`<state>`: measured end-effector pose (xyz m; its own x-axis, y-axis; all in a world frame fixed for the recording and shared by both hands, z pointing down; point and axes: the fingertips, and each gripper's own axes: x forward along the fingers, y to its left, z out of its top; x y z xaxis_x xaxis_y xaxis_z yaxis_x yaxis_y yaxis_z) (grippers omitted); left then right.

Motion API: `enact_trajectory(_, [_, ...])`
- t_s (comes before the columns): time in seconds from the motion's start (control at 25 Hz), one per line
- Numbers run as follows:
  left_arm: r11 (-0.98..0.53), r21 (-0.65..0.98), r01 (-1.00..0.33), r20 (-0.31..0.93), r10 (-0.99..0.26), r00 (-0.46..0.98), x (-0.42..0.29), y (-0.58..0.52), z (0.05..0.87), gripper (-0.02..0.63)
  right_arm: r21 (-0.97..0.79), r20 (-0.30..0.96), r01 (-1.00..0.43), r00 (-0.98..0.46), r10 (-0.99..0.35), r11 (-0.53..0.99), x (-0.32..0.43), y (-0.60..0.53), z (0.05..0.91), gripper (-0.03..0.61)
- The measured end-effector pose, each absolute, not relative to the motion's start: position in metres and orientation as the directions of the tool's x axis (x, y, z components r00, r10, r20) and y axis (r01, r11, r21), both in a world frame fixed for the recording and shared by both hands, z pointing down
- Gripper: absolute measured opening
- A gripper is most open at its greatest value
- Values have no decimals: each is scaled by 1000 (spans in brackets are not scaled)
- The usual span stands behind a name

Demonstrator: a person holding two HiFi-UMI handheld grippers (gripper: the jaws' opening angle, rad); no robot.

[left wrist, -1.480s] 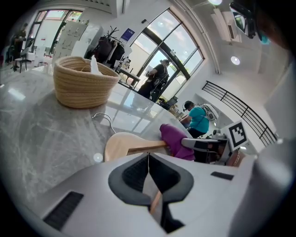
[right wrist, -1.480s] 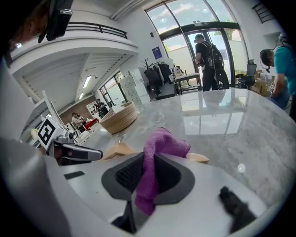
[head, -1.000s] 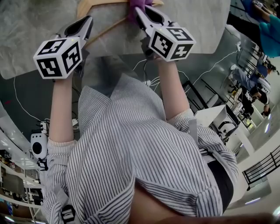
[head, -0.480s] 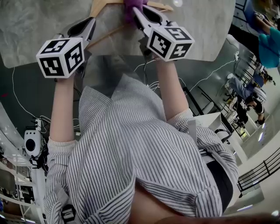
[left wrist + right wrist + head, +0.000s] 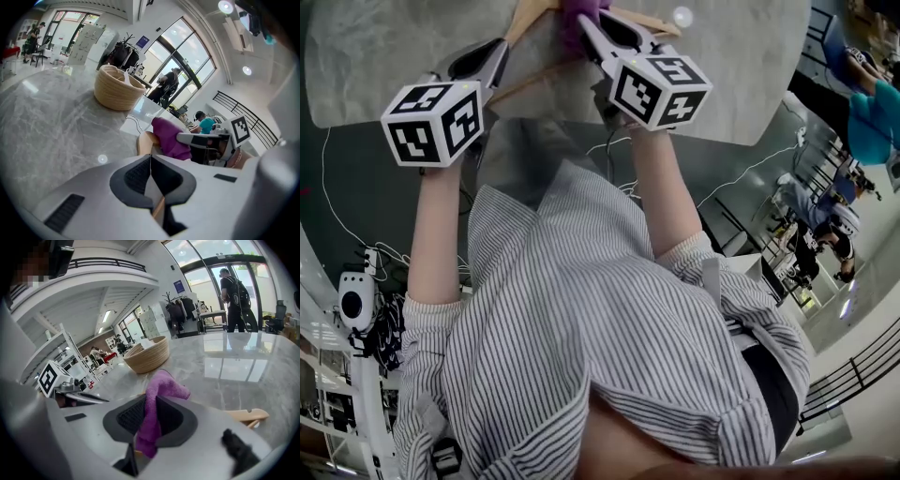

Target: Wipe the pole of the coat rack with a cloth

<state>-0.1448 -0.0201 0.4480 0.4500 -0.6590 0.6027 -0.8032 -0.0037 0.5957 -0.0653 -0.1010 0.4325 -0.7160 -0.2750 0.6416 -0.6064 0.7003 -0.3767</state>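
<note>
Your left claw is clenched on a thin, light-wood pole of the coat rack, visible as a strip between the pads. In the head view this claw meets the pole at its lower-left end. Your right claw is clenched on the cloth, a purple, fuzzy towel that stands folded above the pads and hangs below them. In the head view the right claw sets the cloth at the point where the wooden pieces converge, just beyond the left claw. The rack rests on a grey marble worktop. A second pale wooden arm projects to the right of your right claw. The near edge of the worktop crosses just behind both claws, and its right edge curves away. Beyond the rack, open marble extends to a woven basket, well apart from both claws. Windows and people stand far behind.
</note>
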Motion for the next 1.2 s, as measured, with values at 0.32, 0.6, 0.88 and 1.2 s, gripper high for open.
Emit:
enact_trajectory(0.32, [27, 599, -800, 601, -676, 427, -154, -8, 444, 12, -375, 643, -580, -725, -248, 723, -81, -95, 429, 66])
enact_trajectory(0.6, [58, 601, -797, 598, -695, 400, -159, -2, 441, 12, -381, 634, -539, -744, -212, 751, -100, -90, 426, 66])
enact_trajectory(0.88, [80, 603, -794, 596, -706, 382, -161, 4, 438, 12, -395, 622, -514, -760, -190, 761, -107, -87, 421, 66])
enact_trajectory(1.2, [127, 599, -790, 606, -718, 344, -172, 14, 447, 12, -398, 621, -489, -766, -164, 776, -113, -84, 429, 66])
